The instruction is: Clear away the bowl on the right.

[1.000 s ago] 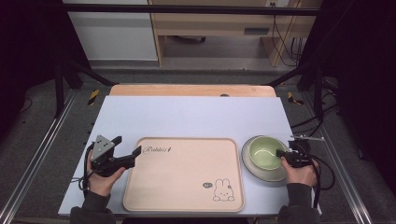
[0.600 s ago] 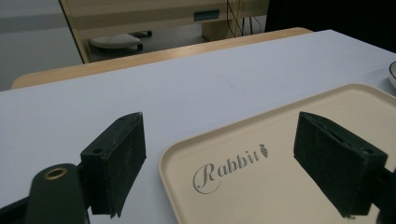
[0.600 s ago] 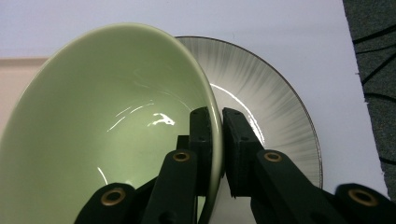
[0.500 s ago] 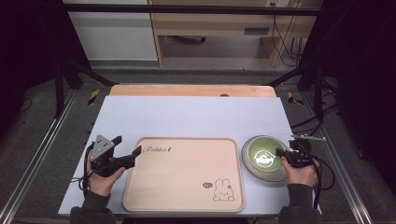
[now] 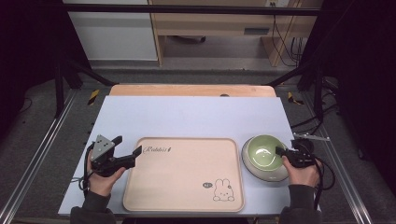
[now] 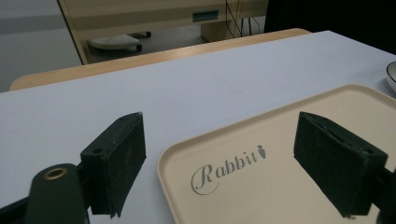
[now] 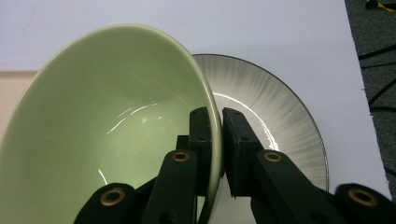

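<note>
Pinching the glossy green ceramic bowl [image 7: 112, 121] by its rim, right gripper [image 7: 217, 140] fingers risk slipping; brittle. Left gripper [image 6: 219, 163] fingers gape wide.

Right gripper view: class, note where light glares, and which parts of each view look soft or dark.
Right gripper view: glare streaks inside the green bowl and on the plate; near arms of the right hand-held gripper slightly soft. Left gripper view: background blurred. High view: dark surroundings, evenly lit table.
</note>
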`<state>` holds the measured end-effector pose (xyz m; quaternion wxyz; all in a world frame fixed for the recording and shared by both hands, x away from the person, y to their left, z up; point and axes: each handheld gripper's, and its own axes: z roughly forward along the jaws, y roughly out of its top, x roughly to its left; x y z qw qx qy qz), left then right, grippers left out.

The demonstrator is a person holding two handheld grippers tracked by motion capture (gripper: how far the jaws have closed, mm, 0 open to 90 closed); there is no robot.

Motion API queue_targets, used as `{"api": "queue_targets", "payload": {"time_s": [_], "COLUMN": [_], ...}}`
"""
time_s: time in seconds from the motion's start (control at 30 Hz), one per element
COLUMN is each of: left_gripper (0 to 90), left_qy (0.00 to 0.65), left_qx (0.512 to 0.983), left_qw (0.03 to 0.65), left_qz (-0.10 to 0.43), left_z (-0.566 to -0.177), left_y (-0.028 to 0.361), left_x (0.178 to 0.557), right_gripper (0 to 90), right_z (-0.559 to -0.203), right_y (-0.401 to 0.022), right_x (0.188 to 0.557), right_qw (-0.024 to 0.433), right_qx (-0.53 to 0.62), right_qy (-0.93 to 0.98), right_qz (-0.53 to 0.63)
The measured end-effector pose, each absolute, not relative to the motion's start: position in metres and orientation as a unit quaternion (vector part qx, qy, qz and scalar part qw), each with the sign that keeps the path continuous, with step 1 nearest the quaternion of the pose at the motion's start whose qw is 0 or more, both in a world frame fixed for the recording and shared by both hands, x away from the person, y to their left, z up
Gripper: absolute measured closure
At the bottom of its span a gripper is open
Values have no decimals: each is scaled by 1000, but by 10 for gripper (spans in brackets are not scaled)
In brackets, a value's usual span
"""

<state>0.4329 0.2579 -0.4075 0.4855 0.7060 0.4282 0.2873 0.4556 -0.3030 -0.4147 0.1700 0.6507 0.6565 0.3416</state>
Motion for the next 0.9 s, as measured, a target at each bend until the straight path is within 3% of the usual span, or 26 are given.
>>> {"api": "queue_targets", "payload": {"time_s": [0.9], "left_gripper": [163], "left_qy": [419], "left_qx": [707], "left_qw": [493], "left_qz": [286], "left_z": [-404], "left_y": [255], "left_x": [429], "right_gripper": [829], "right_z": [-386], "right_y": [-273], "right_x": [444], "right_qw": [176], "right_qx": [594], "right_qy": [685], "right_qz": [383]}}
